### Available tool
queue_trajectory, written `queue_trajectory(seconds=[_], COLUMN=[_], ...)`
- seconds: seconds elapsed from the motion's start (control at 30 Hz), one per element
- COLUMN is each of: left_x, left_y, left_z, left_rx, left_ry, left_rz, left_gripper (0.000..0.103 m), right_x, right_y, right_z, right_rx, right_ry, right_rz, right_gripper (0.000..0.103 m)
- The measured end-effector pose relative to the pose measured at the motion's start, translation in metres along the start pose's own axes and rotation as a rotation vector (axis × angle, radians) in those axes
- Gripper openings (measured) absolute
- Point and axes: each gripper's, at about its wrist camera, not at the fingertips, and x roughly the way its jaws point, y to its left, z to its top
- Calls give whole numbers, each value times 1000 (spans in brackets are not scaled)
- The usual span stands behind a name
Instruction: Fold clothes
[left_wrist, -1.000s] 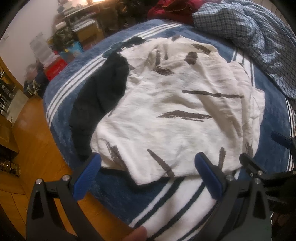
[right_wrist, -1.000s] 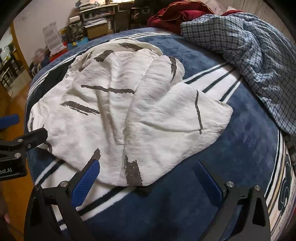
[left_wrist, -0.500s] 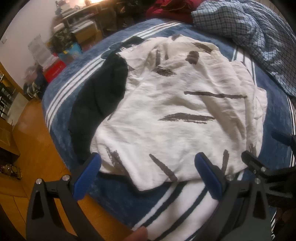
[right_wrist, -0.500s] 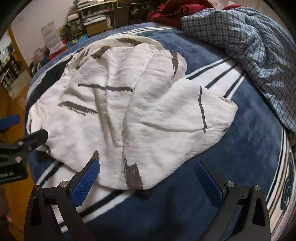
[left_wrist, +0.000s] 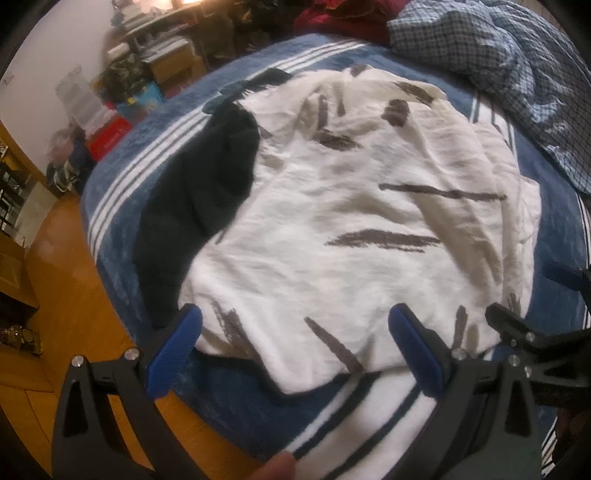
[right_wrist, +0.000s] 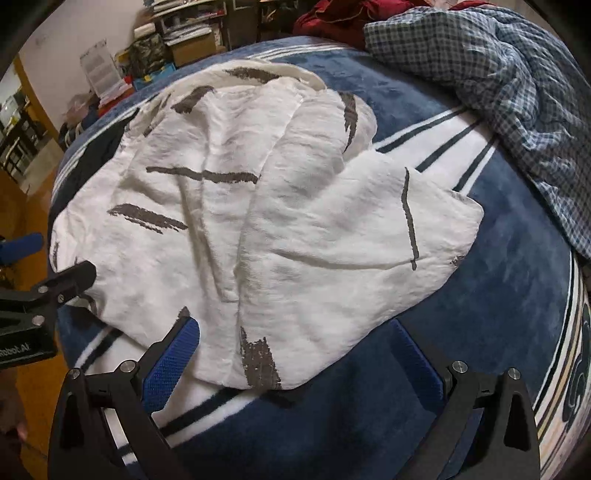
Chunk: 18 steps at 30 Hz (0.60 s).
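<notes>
You are holding both grippers, left (left_wrist: 293, 349) and right (right_wrist: 291, 360), with fingers spread wide, gripping nothing. The shirt (right_wrist: 258, 221) is lying rumpled on the blanket (right_wrist: 498, 314), its near hem just ahead. Judging by this, pinch only shirt cloth, sparing the blanket.

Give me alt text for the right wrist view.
A rumpled white shirt with dark brush-stroke marks lies spread on a blue striped blanket, with the open right tool poised at its near hem. A blue checked garment lies at the far right.
</notes>
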Motion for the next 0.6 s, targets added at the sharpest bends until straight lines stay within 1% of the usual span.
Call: queue_trajectory(seconds=[0.13,0.23,0.3,0.33,0.37,0.4,0.43,0.47,0.5,0.53,0.57,0.6], left_x=[14,31,44,47,42,37,32,27,22,17,12,7], left_y=[-13,-15,-10,-9,-11,-13,-14,-16,-17,-19,-21,-22], left_z=[1,1,-1,-1,-2,-3,-4,-5,-6,-7,-8,-9], left_rx=[85,77,57,49,47,44,41,38,35,33,30,27], left_ry=[32,30,54,61,54,48,42,35,29,22,16,10], left_rz=[-23,3,-40,-60,-79,-98,-116,-135,-154,-172,-191,-210], left_gripper=[101,102,102,101,95,86,79,56,35,29,12,8], right_x=[7,18,32,36,37,35,32,27,22,17,10,2], right_y=[3,4,3,1,-2,-4,-7,-9,-10,-11,-13,-16], right_z=[7,13,14,14,13,13,13,13,13,13,12,10], right_rx=[-33,-48,-53,-44,-31,-21,-13,-17,-28,-40,-48,-54], right_ry=[8,33,79,95,102,101,94,87,80,72,64,55], right_rz=[-23,-29,-18,14,70,102,118,121,116,111,114,122], right_gripper=[102,102,102,92,76,74,62,50,45,30,20,17])
